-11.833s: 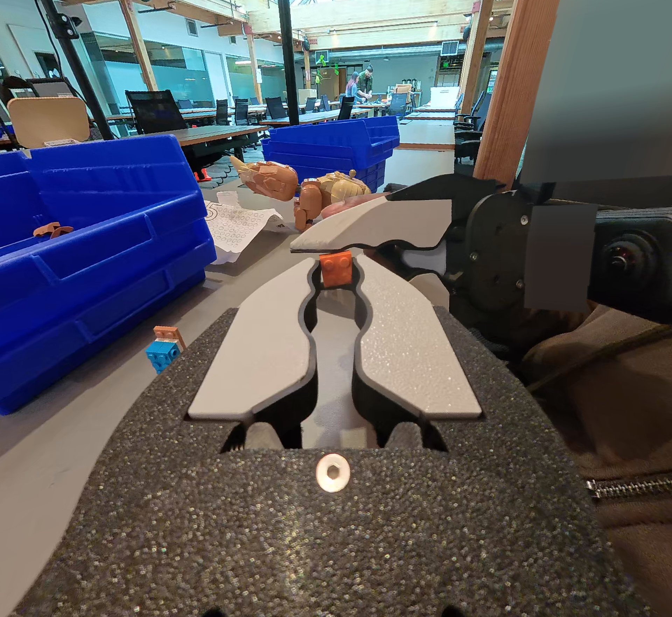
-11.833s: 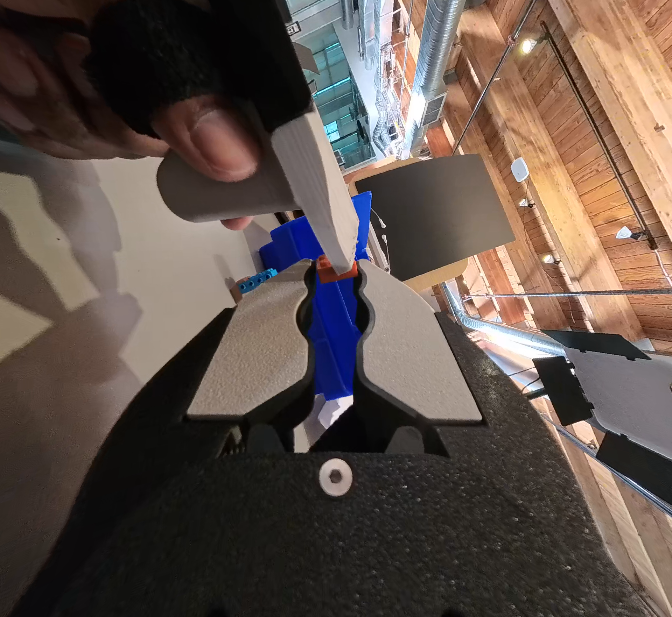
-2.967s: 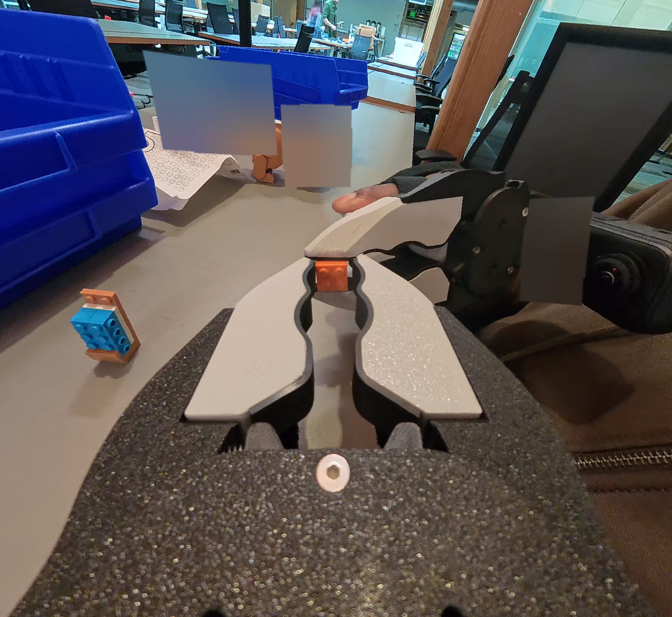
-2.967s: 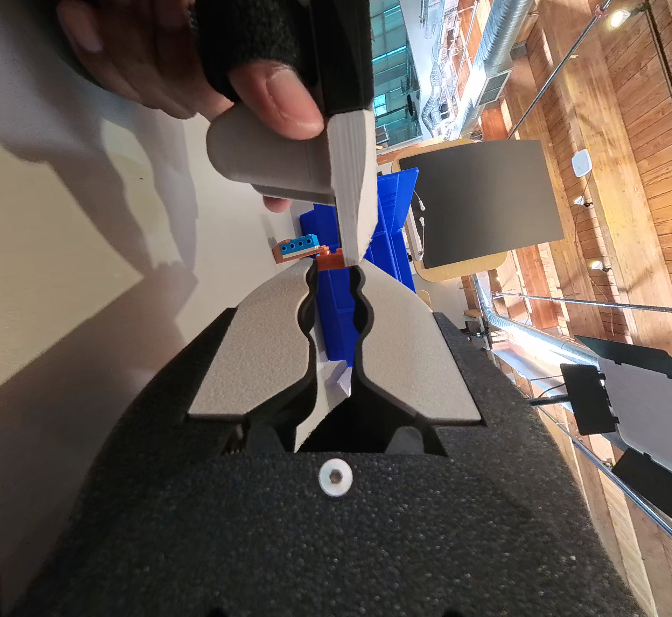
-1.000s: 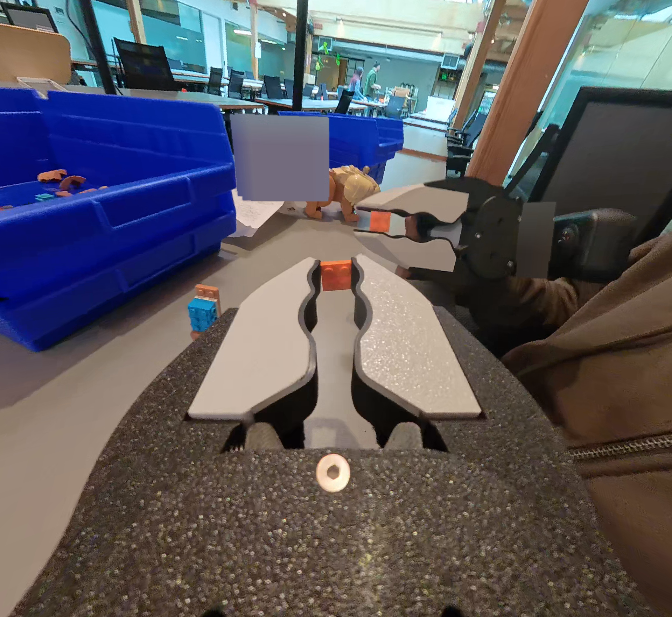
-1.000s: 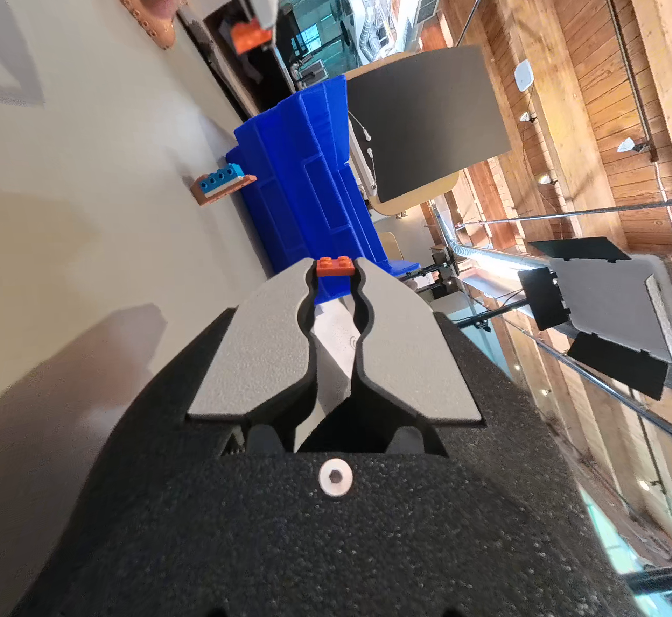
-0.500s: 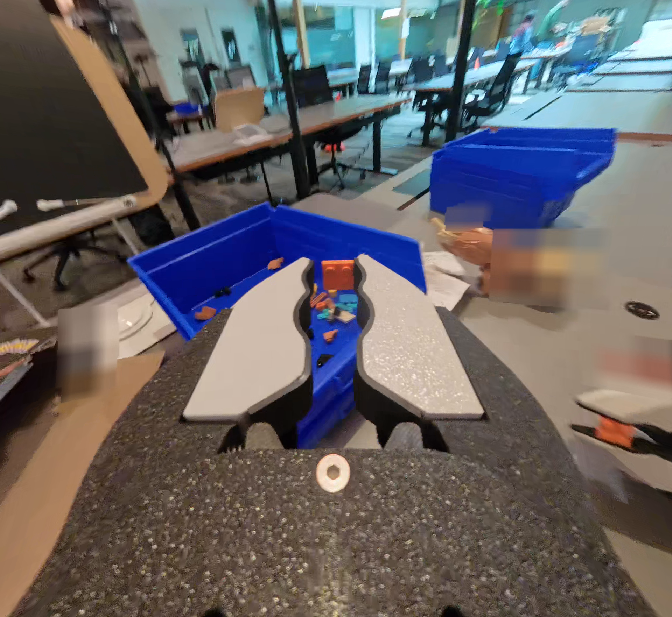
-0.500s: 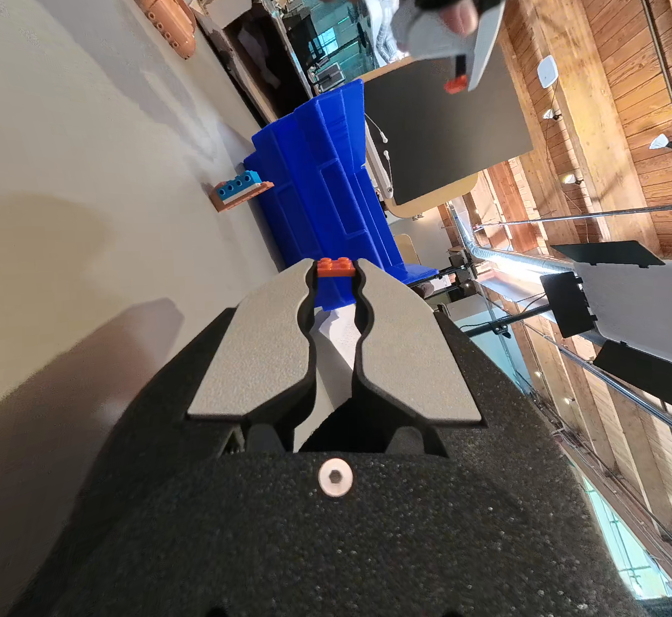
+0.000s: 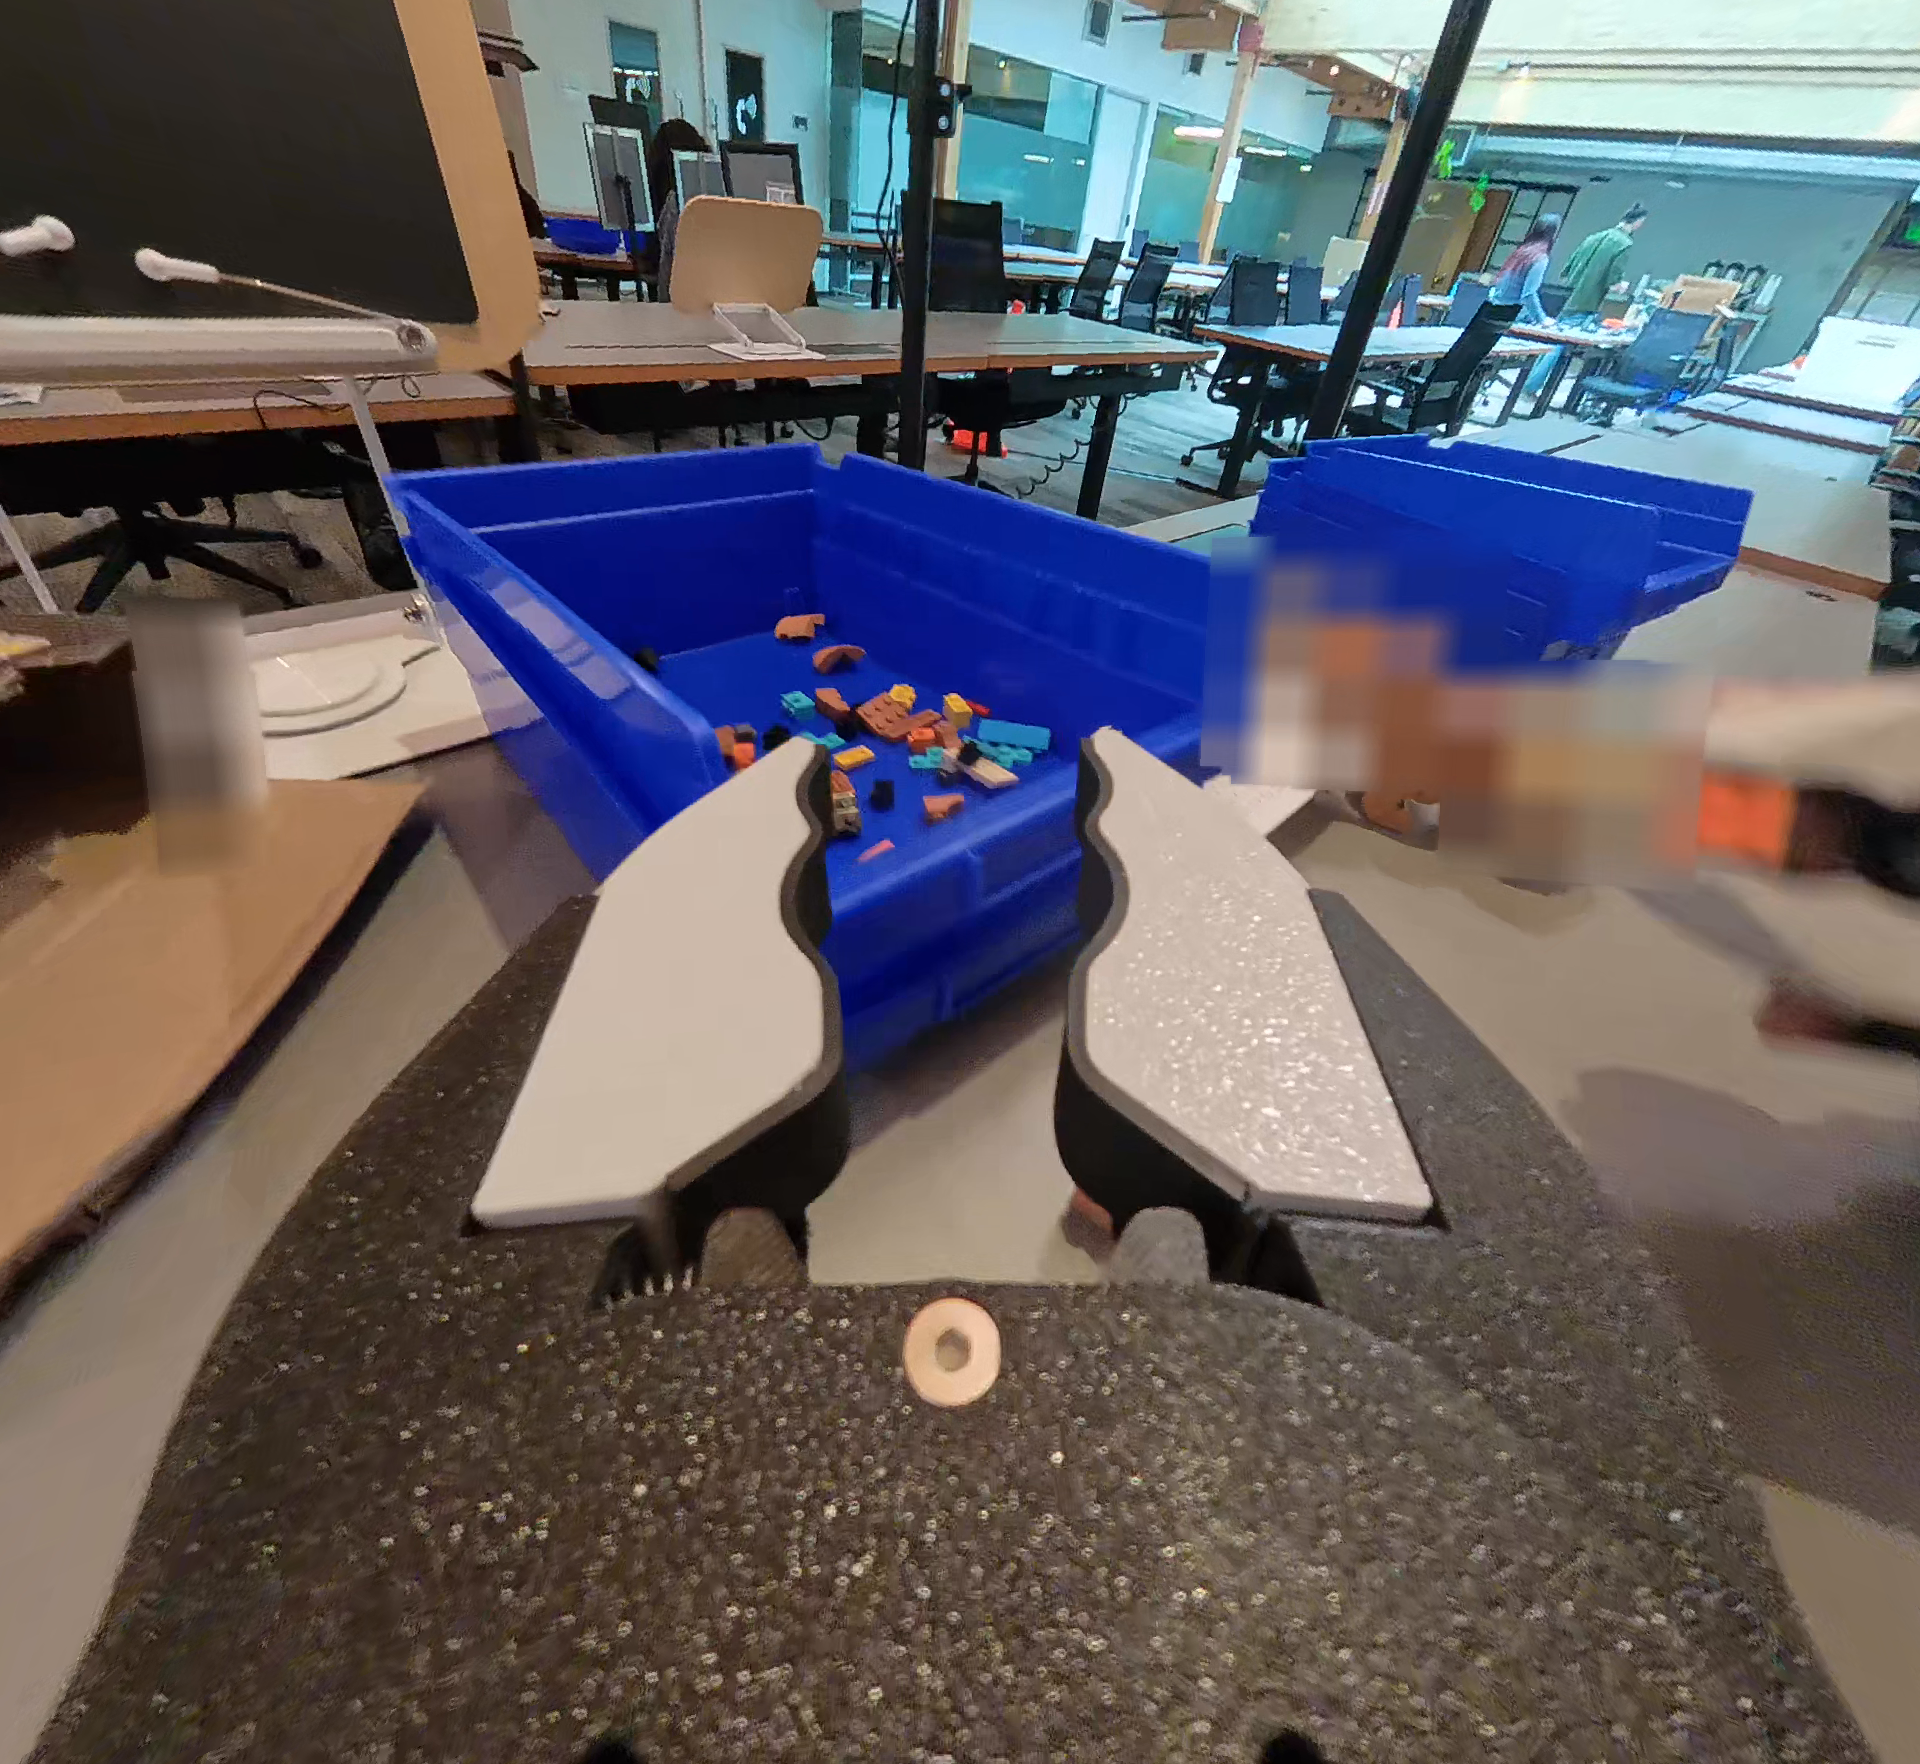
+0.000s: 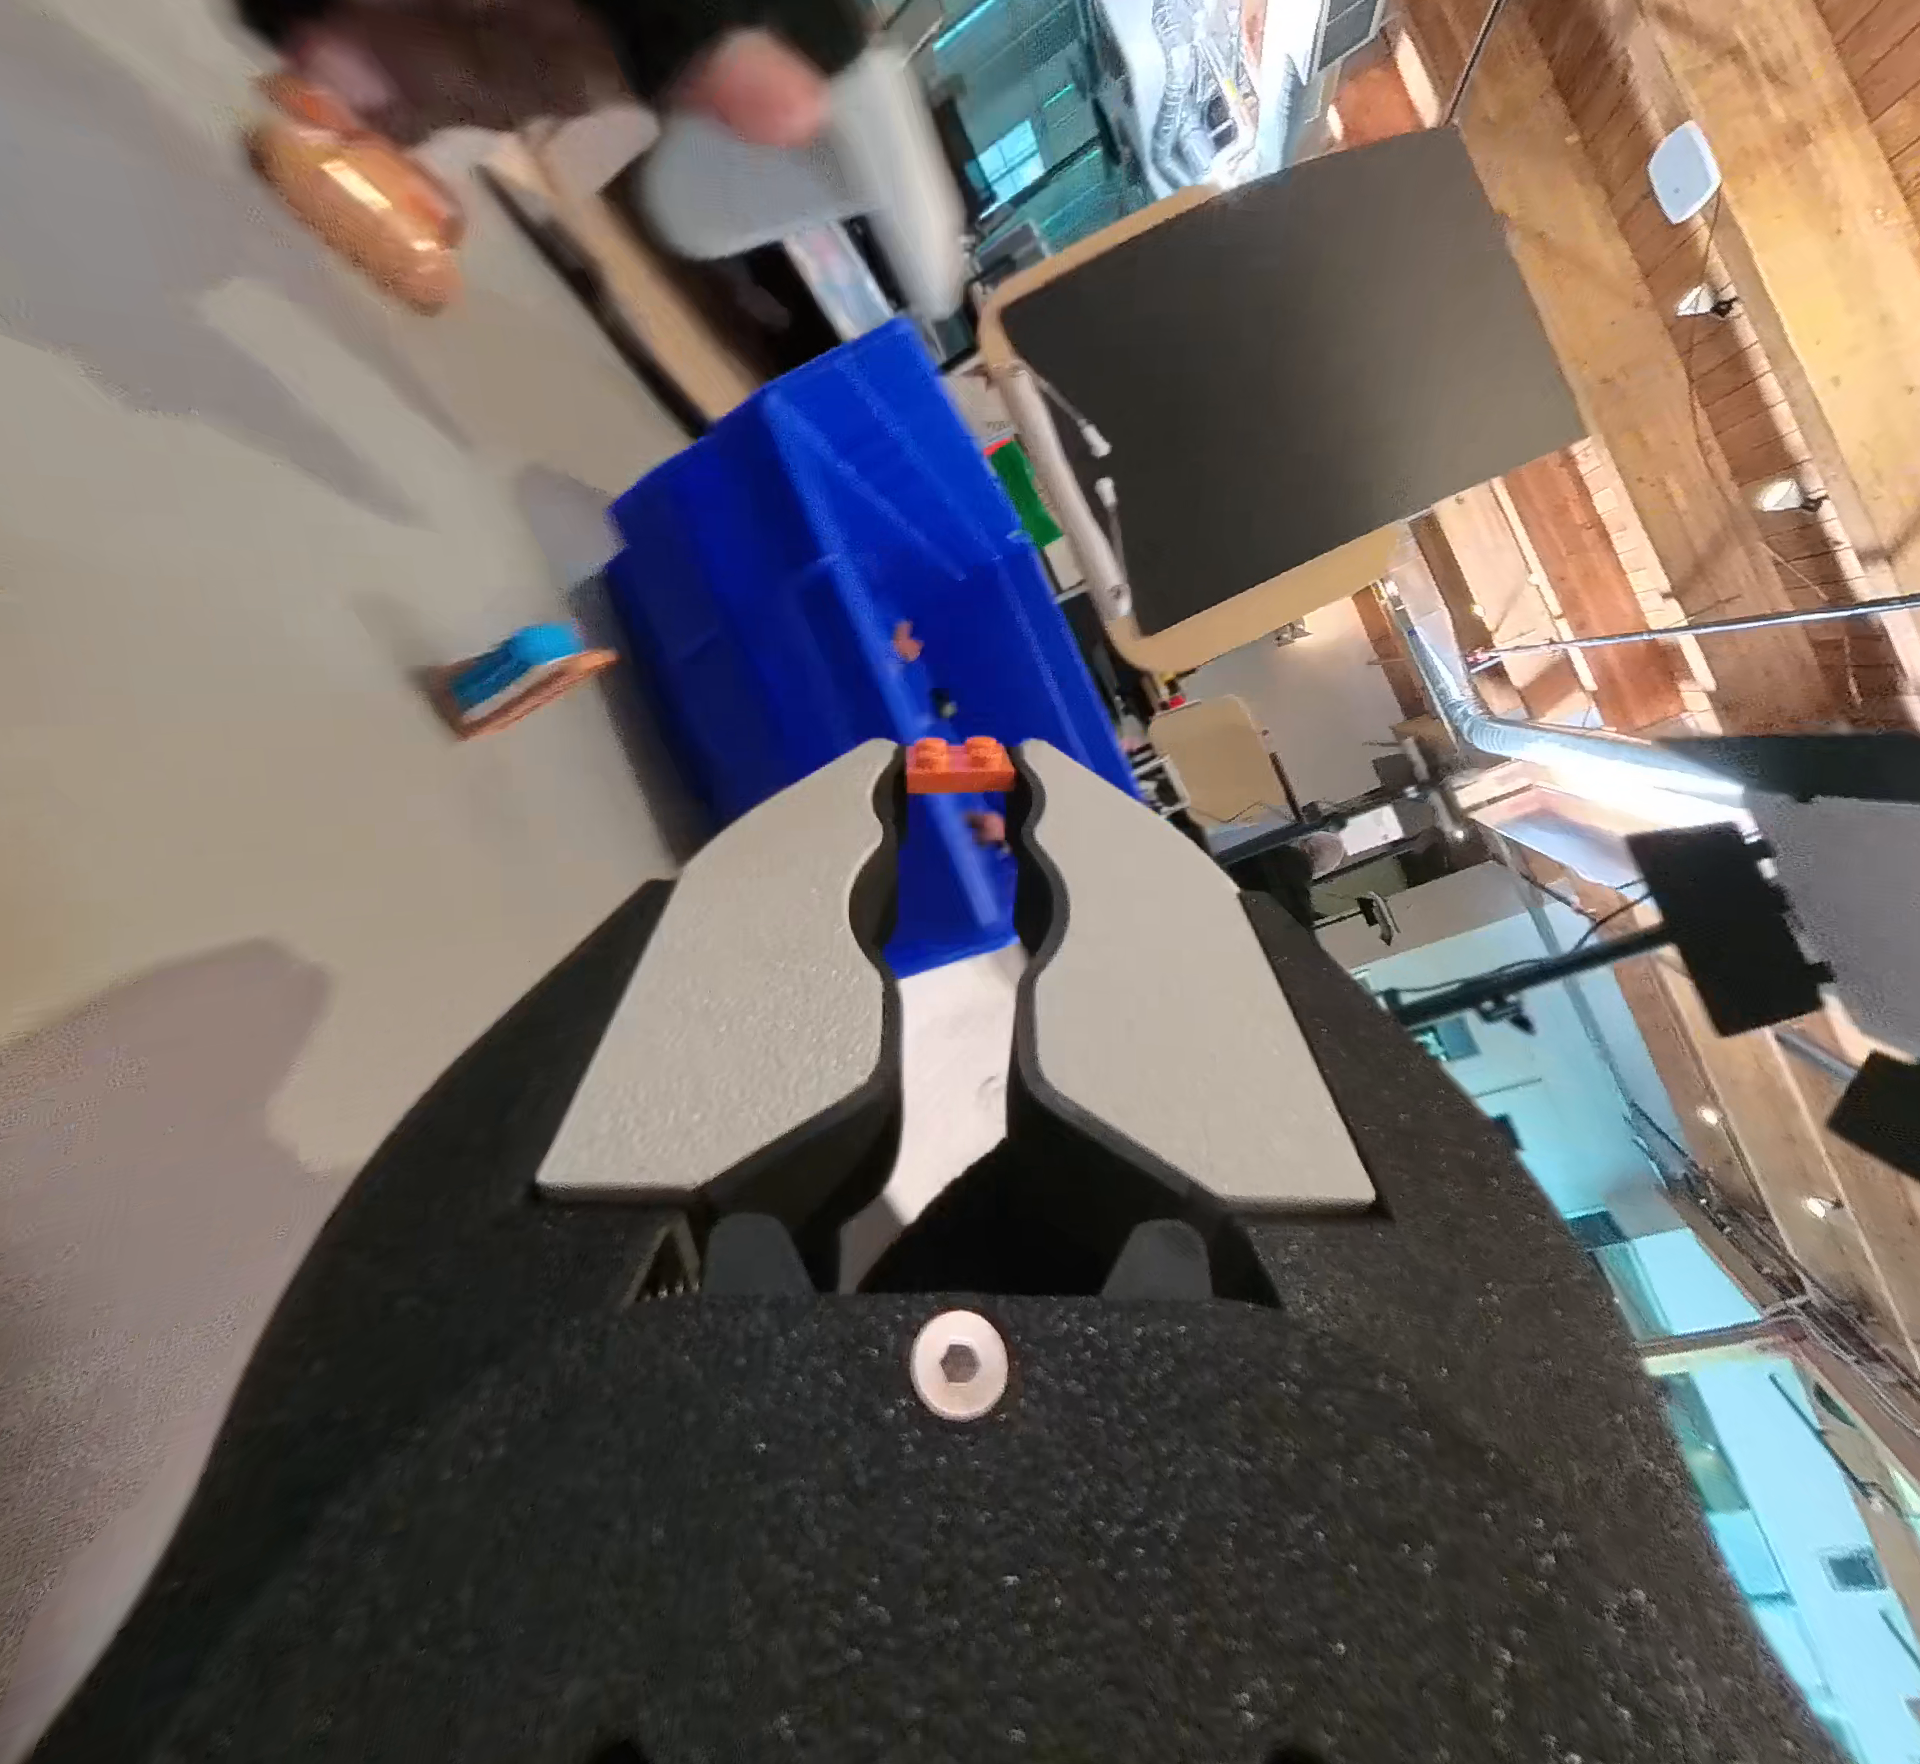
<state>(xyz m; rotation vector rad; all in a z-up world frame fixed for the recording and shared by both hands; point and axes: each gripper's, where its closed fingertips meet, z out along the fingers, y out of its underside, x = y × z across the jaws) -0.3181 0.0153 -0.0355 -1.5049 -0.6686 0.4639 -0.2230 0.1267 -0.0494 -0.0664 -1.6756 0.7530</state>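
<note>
Orange brick gone from left hand-held gripper (image 9: pixel 948 758), blue bin (image 9: pixel 582 634) holding loose bricks (image 9: pixel 904 727)

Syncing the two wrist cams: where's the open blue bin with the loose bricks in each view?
Left wrist view: the blue bin sits centre frame, just beyond the open left hand-held gripper, loose bricks on its floor.
Right wrist view: the same bin is centre, tilted with the rolled camera, behind the right hand-held gripper shut on an orange brick.
Shared landmark: the black board with tan edge behind the bin.
</note>
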